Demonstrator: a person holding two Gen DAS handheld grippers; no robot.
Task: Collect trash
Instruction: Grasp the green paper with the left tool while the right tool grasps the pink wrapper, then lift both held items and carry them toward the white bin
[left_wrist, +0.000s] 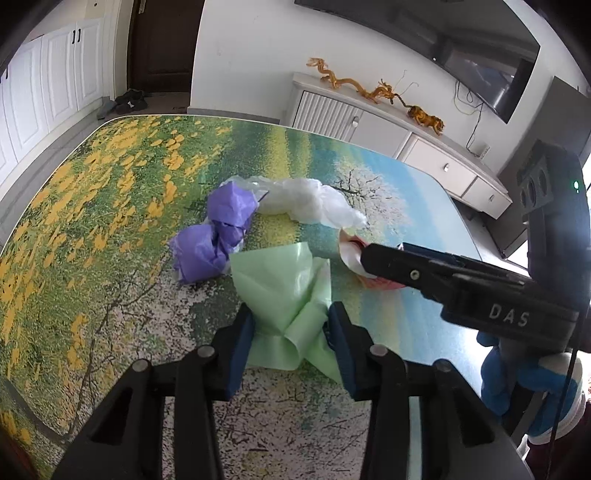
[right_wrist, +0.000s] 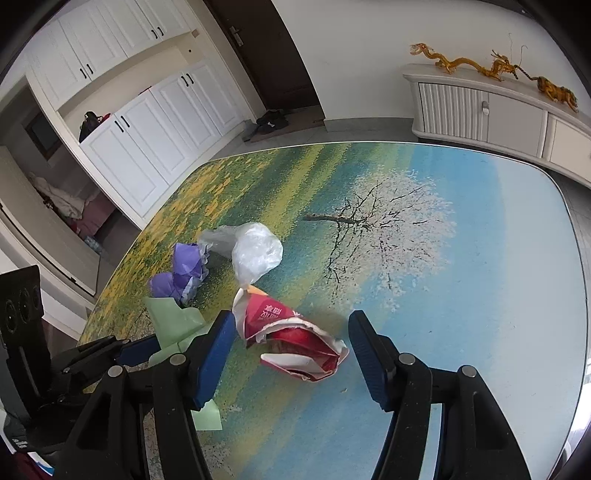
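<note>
The crumpled red-and-white paper food wrapper (right_wrist: 295, 339) is seen lying on the landscape-printed table (right_wrist: 480, 295), between the spread fingers of the right gripper (right_wrist: 291, 350), which is open and grips nothing; its long axis is judged to run roughly along the line of approach, so closing across it looks feasible. The thin pale green plastic sheet (left_wrist: 284, 295) is bracketed by the left gripper (left_wrist: 290, 339), whose fingers sit at its bunched near end without being fully closed. Just beyond are found the crumpled purple paper wads (left_wrist: 214, 240) and a translucent white plastic bag (left_wrist: 310, 201).
</note>
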